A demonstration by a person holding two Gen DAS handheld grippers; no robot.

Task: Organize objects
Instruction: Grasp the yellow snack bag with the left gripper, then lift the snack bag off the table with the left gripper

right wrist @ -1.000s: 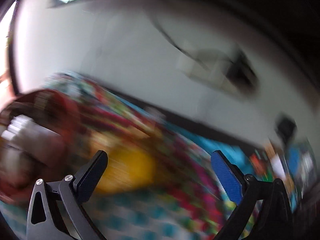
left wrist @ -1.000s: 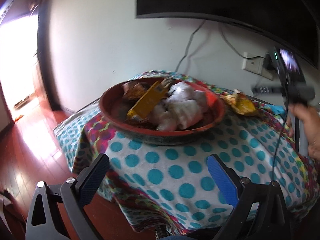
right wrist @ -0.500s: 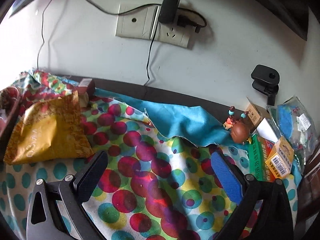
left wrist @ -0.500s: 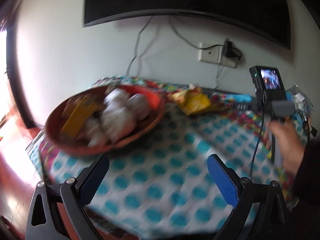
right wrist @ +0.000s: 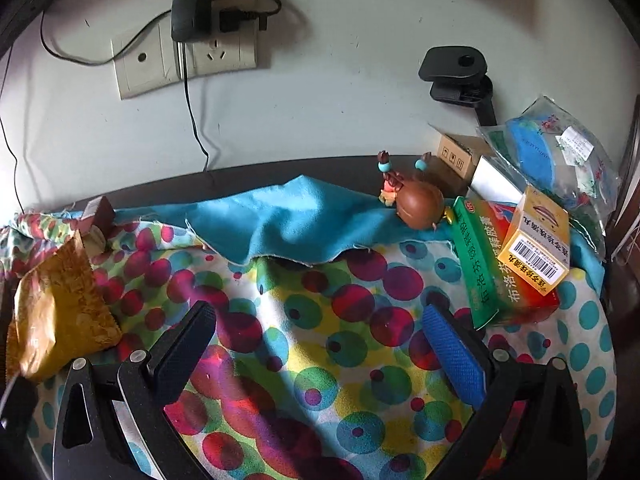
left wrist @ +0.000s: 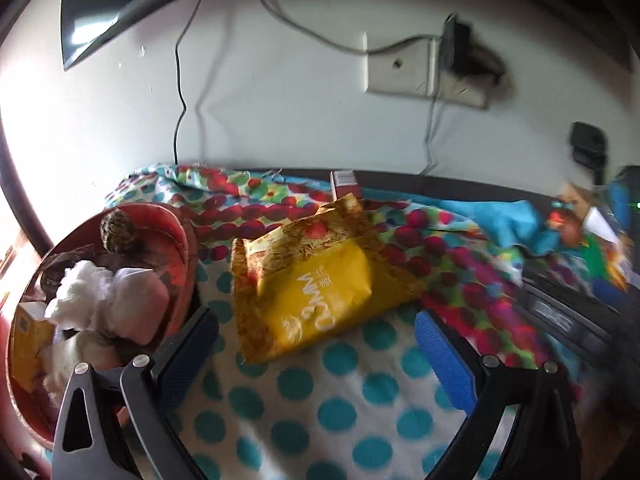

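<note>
Both claws stand wide open and empty: left claw [left wrist: 316, 344], right claw [right wrist: 320, 344]. Yellow snack bag [left wrist: 316, 280] lies flat at frame centre on the desk [left wrist: 320, 400], beside a red bowl [left wrist: 182, 248] at left. Medicine boxes [right wrist: 516, 260] sit stacked at right of the right view.

1. Bare spotted cloth on the counter [right wrist: 320, 344] lies open between the spread fingers of the right claw [right wrist: 320, 344].
2. A green-and-red carton [right wrist: 486, 280] with a yellow box [right wrist: 534, 246] on top crowds its right finger.
3. A crinkled yellow snack bag [left wrist: 316, 280] and a red bowl [left wrist: 182, 248] of white wrappers block the left claw [left wrist: 316, 344].
</note>
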